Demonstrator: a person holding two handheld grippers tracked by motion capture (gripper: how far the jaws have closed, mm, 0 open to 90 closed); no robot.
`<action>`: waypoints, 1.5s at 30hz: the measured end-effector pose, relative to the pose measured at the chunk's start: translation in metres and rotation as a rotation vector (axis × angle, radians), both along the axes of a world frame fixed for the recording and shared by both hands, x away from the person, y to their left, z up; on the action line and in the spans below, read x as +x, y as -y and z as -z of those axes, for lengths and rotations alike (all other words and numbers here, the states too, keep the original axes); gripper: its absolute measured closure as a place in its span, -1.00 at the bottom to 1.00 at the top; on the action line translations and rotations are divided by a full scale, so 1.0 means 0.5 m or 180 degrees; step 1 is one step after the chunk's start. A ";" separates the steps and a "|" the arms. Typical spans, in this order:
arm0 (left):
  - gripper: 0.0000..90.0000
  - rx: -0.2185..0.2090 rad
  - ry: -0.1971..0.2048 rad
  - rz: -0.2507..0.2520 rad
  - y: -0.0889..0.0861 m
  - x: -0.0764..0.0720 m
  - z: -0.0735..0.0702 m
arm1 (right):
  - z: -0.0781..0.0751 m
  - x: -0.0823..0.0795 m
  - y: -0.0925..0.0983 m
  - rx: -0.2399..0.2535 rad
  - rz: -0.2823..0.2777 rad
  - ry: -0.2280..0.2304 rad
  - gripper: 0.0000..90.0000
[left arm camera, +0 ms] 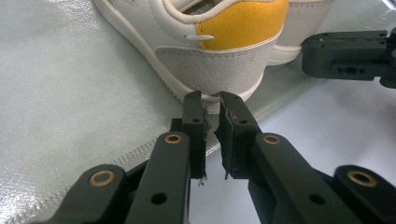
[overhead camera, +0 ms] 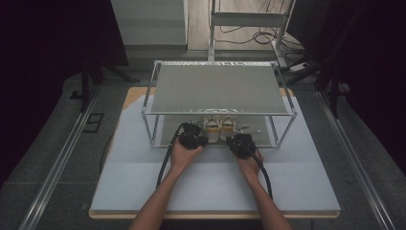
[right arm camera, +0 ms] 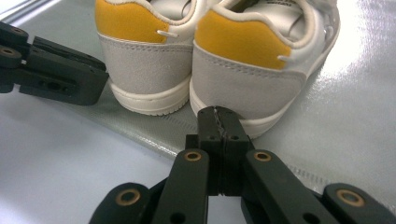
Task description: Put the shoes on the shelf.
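Two white shoes (overhead camera: 219,127) with yellow heel patches, side by side on the lower tier of a wire-frame shelf (overhead camera: 219,89) atop the counter (overhead camera: 215,187) (heels toward the person). Left gripper (left arm camera: 211,100) just behind one heel, jaws a narrow gap apart. Right gripper (right arm camera: 218,112) at the other heel, jaws pressed together, empty.

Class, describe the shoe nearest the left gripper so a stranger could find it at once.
Start at the metal rack on the table. On its lower shelf, under the grey top, stand two shoes side by side, heels toward the person. It is the left shoe, its white-and-grey heel with the yellow tab just ahead of the left gripper.
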State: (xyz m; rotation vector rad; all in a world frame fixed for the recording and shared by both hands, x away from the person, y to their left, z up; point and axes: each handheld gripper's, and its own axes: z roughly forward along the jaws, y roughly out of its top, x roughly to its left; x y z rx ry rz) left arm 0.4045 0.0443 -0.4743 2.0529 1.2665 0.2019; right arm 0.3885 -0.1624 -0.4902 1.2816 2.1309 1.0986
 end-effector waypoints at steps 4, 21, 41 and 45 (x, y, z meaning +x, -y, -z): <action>0.78 0.0136 0.0083 -0.0012 -0.001 0.003 -0.001 | 0.003 -0.001 0.001 0.0019 0.0019 -0.0022 0.98; 0.58 0.0008 0.0117 0.0038 0.001 -0.004 -0.003 | -0.004 -0.009 0.005 0.0042 0.0002 -0.0023 0.92; 0.23 -0.0158 0.0363 0.0300 -0.054 -0.115 -0.025 | -0.036 -0.092 0.067 0.0330 -0.0173 0.0110 0.40; 0.21 -0.0157 0.0375 0.0301 -0.069 -0.133 -0.021 | -0.039 -0.116 0.085 0.0356 -0.0245 0.0142 0.36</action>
